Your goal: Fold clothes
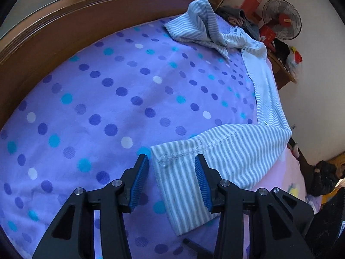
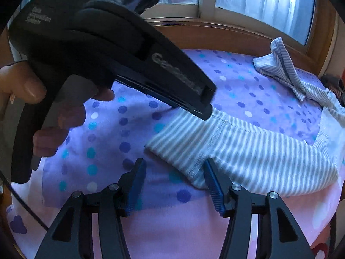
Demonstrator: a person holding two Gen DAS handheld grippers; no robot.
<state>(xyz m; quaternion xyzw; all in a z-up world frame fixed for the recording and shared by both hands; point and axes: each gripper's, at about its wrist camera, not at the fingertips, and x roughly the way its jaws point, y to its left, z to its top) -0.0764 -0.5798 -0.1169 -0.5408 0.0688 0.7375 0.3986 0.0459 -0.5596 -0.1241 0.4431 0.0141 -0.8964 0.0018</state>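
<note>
A grey-and-white striped garment [image 1: 237, 146] lies on the purple dotted bedsheet [image 1: 107, 99], and its far end is bunched up [image 1: 200, 21] near the headboard. My left gripper [image 1: 171, 159] is open, its blue pads on either side of the garment's near hemmed corner without pressing it. In the right wrist view the same garment [image 2: 258, 149] runs off to the right. My right gripper [image 2: 174, 161] is open over its stitched near corner, and the right pad stands at the hem. The left gripper's black housing [image 2: 129, 60], held by a hand [image 2: 28, 86], points down at the garment's upper edge.
A curved wooden headboard [image 1: 64, 32] borders the bed, with windows [image 2: 258, 0] behind it. A pink sheet [image 2: 172, 226] covers the near edge. A standing fan [image 1: 281, 19], a heap of dark clothes [image 1: 237, 15] and a cluttered side table [image 1: 280, 69] stand beyond the bed's right side.
</note>
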